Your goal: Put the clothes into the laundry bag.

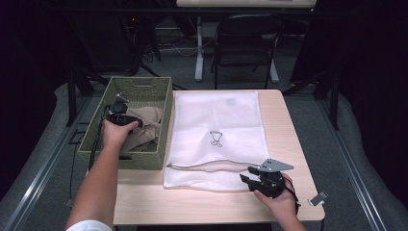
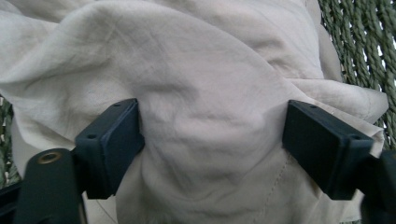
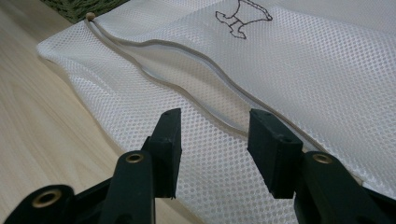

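Jaws of my left gripper (image 2: 212, 144) spread wide around the cloth (image 2: 196, 93) in the basket (image 1: 162, 120); my right gripper (image 3: 215, 144) gapes over the mesh bag's (image 3: 299, 70) near edge.

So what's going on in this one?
A person works at a table with a gripper in each hand. The left gripper is down in the woven basket, jaws open on either side of a fold of the beige cloth, not yet closed on it. The right gripper hovers, open, over the near edge of the white mesh bag, which lies flat beside the basket with its zipper partly open. It looks like the cloth is headed for the bag.
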A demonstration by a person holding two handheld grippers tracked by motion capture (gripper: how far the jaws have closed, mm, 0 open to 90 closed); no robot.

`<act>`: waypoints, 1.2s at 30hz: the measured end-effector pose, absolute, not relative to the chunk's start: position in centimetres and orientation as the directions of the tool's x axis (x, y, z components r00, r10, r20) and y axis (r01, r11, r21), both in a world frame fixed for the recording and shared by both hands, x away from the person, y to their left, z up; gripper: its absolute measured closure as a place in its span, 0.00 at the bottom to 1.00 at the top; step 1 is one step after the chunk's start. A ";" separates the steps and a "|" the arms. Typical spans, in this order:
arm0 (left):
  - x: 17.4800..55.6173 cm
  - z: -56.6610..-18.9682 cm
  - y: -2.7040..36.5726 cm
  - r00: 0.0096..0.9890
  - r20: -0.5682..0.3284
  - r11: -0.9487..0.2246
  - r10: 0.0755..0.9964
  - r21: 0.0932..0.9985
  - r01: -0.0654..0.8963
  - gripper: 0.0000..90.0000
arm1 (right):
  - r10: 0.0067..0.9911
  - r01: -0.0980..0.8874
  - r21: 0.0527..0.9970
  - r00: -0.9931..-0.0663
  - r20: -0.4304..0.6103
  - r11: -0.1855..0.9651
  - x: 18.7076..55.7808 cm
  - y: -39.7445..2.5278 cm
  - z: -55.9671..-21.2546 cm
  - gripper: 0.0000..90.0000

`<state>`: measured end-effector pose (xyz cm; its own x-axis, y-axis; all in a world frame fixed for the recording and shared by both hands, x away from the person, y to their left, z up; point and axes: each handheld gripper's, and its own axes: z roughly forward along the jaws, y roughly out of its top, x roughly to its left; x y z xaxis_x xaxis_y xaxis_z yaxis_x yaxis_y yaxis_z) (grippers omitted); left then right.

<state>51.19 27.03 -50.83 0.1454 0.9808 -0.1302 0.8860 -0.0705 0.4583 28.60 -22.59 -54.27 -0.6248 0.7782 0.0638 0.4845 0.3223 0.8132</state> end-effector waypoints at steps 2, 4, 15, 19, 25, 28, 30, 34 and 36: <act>51.3 -51.0 27.0 0.147 -0.130 -0.073 0.981 0.455 0.887 0.17 | 0.778 0.484 0.814 -0.625 0.064 0.322 28.6 -22.6 -54.3 0.61; 51.4 -51.1 26.9 0.144 -0.131 -0.070 0.981 0.452 0.889 0.16 | 0.778 0.485 0.813 -0.625 0.065 0.322 28.6 -22.6 -54.3 0.61; 51.7 -52.0 26.4 0.158 -0.110 -0.092 0.981 0.455 0.886 0.06 | 0.777 0.487 0.811 -0.626 0.066 0.324 28.7 -22.6 -54.3 0.61; 51.9 -52.4 26.4 0.161 -0.122 -0.092 0.979 0.444 0.891 0.02 | 0.776 0.487 0.811 -0.627 0.066 0.324 28.7 -22.6 -54.3 0.61; 52.0 -52.7 26.2 0.170 -0.122 -0.100 0.978 0.442 0.892 0.00 | 0.773 0.485 0.812 -0.630 0.067 0.325 28.8 -22.6 -54.3 0.61; 52.0 -52.7 26.2 0.170 -0.127 -0.098 0.977 0.442 0.892 0.00 | 0.775 0.484 0.813 -0.628 0.065 0.324 28.8 -22.6 -54.4 0.61; 52.1 -52.7 26.2 0.169 -0.127 -0.097 0.977 0.442 0.892 0.00 | 0.775 0.484 0.813 -0.629 0.065 0.324 28.8 -22.6 -54.4 0.61; 52.1 -52.8 26.1 0.177 -0.121 -0.107 0.977 0.441 0.891 0.00 | 0.774 0.486 0.811 -0.629 0.067 0.325 28.8 -22.6 -54.3 0.61; 52.1 -52.8 26.1 0.170 -0.122 -0.100 0.978 0.438 0.893 0.00 | 0.774 0.486 0.811 -0.629 0.067 0.325 28.8 -22.6 -54.3 0.61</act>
<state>52.09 26.08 -52.83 0.1698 0.9779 -0.1222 0.8932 -0.1004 0.4382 28.78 -22.58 -54.34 -0.6291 0.7744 0.0672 0.4864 0.3248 0.8111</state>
